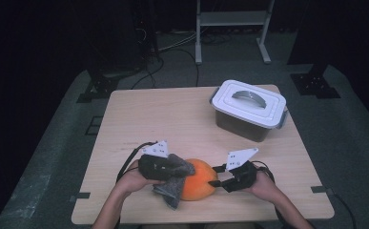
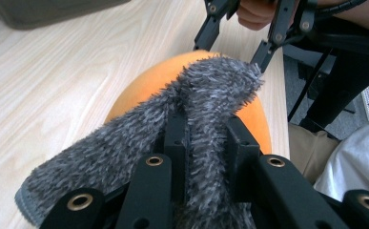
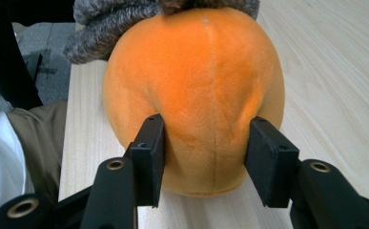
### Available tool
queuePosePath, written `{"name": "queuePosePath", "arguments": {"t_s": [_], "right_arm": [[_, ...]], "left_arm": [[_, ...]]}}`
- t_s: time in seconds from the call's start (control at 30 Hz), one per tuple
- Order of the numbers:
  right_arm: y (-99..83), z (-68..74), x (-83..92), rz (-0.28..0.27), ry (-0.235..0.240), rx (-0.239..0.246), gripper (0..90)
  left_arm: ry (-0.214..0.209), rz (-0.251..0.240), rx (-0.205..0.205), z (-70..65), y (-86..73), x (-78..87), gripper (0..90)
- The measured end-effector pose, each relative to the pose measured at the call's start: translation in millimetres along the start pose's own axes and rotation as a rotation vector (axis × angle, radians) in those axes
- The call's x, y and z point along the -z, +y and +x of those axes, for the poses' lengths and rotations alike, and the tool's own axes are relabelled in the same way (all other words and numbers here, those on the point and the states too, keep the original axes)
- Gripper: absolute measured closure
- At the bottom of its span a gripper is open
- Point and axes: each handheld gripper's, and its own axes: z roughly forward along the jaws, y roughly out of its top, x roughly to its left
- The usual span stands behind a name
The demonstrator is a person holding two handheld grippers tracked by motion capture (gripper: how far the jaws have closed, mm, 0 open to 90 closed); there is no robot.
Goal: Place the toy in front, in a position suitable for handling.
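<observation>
Part of the orange plush ball [image 1: 199,185] is hidden in the high view under the grey fuzzy cloth [image 1: 175,181], and its far end is covered in the right gripper view too. The left gripper [image 1: 169,168] has its jaws clamped tight on a fold of that cloth, draped over the ball near the front edge of the table [image 1: 172,114]. The right gripper [image 1: 216,175] has its jaws pressed into the ball's two sides, dents showing in the plush. The high view alone takes in the white-lidded box [image 1: 249,109] at the far right; the left gripper view catches the right gripper's jaws beyond the cloth.
</observation>
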Motion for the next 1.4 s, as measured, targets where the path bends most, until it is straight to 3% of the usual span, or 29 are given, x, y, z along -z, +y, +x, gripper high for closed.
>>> {"name": "queuePosePath", "arguments": {"t_s": [0.03, 0.2, 0.3, 0.37, 0.43, 0.53, 0.67, 0.83, 0.97, 1.1, 1.23, 1.4], "right_arm": [[0.4, 0.0, 0.0, -0.006, 0.002, -0.007, 50.6], [-0.9, -3.6, 0.9, -0.033, 0.024, -0.052, 32.4], [-7.1, -6.9, -3.0, -0.004, 0.027, -0.084, 26.0], [-9.3, -5.8, -8.6, 0.012, 0.057, -0.098, 25.3], [-7.9, -3.0, -12.5, 0.027, 0.047, -0.086, 26.6], [-6.0, -0.4, -8.9, 0.012, 0.021, -0.049, 50.4], [-1.2, 1.0, 1.8, -0.02, 0.012, -0.01, 57.7], [0.9, -3.5, 15.6, -0.031, -0.009, -0.018, 57.6], [3.8, -2.1, 14.5, -0.019, -0.01, -0.007, 57.4], [10.8, 2.9, 10.9, -0.001, -0.025, 0.026, 56.3], [7.7, 2.7, 8.2, 0.002, -0.023, 0.007, 49.4], [6.1, -1.5, 8.3, -0.025, -0.018, -0.037, 35.0]], "left_arm": [[-0.002, -0.001, 0.006, 0.5, -1.5, 0.8, 74.7], [-0.001, -0.011, 0.021, 2.8, -6.0, 2.3, 74.7], [-0.008, -0.02, 0.031, 3.8, -8.0, 2.1, 74.6], [-0.012, -0.022, 0.033, 4.3, -8.2, 1.6, 74.6], [-0.012, -0.022, 0.035, 4.3, -7.7, 0.9, 74.6], [-0.004, -0.018, 0.026, 4.2, -5.8, 3.8, 74.7], [0.021, -0.017, 0.014, 2.2, -0.8, 12.1, 74.8], [0.031, -0.016, 0.002, 0.8, 4.7, 15.0, 74.8], [0.007, -0.016, -0.017, -3.9, 12.2, 4.2, 74.8], [0.029, 0.01, -0.058, -9.2, 21.2, -1.8, 74.7], [0.04, 0.038, -0.038, -4.1, 12.6, -4.6, 75.4], [0.024, -0.001, 0.024, 4.6, -5.6, 0.5, 75.6]]}}
